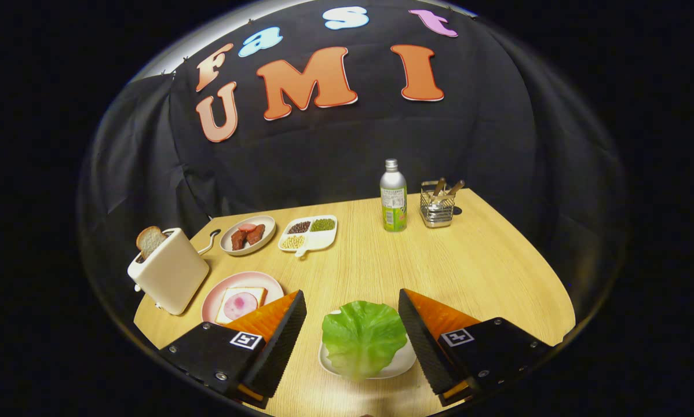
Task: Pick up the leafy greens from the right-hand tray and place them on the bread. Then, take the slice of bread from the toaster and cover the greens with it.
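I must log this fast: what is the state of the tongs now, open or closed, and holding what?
Tongs: open, holding nothing; the leafy greens on their white tray lie between the two fingers, untouched.

Fisheye camera is riding on the hand-held gripper [353, 339], looking forward and downward along its parted fingers, sitting near the surface [474, 266] and facing the booth wall.

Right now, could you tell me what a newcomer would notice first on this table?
The lettuce leaf stands out first, lying on a white tray between the fingers of the open gripper, untouched. Beyond the left finger, a pink plate holds bread topped with a ham slice, and beside it a white toaster has a bread slice sticking up.
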### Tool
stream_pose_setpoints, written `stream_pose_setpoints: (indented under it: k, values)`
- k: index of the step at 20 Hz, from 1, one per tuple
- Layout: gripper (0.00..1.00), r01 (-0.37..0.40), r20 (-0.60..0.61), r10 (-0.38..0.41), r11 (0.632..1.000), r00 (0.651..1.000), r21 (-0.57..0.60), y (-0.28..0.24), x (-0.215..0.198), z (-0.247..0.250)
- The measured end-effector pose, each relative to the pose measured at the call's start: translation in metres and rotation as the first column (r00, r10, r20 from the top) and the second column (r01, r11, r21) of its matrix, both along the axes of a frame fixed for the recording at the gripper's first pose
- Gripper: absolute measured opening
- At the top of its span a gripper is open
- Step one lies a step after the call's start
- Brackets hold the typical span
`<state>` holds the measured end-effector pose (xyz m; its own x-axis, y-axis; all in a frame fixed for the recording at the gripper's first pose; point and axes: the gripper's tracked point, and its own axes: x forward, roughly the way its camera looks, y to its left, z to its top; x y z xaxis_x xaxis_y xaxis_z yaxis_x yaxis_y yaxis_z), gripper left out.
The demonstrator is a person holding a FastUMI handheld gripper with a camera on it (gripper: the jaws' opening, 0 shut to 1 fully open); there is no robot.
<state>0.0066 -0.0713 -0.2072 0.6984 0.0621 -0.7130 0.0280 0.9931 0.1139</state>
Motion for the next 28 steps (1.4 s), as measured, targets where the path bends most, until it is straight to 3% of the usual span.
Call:
stream_pose_setpoints:
  k: [5, 12, 16, 20, 24, 26, 28]
  values:
    - [0.95, -0.053, -0.149, 0.045, 0.997, 0.988, -0.051, 0.002, -0.015, -0.046]
    - [0.93, -0.145, -0.319, 0.104, 0.984, 0.942, -0.107, 0.009, -0.037, -0.096]
    - [0.93, -0.152, -0.358, 0.093, 0.979, 0.929, -0.139, 0.005, -0.038, -0.112]
    - [0.87, -0.130, -0.375, 0.073, 0.983, 0.924, -0.129, 0.006, -0.037, -0.122]
    - [0.75, -0.148, -0.352, 0.094, 0.981, 0.931, -0.128, 0.008, -0.035, -0.122]
    - [0.61, -0.145, -0.343, 0.093, 0.981, 0.935, -0.130, 0.008, -0.033, -0.122]
    - [0.40, -0.125, -0.343, 0.074, 0.984, 0.936, -0.128, 0.005, -0.032, -0.122]
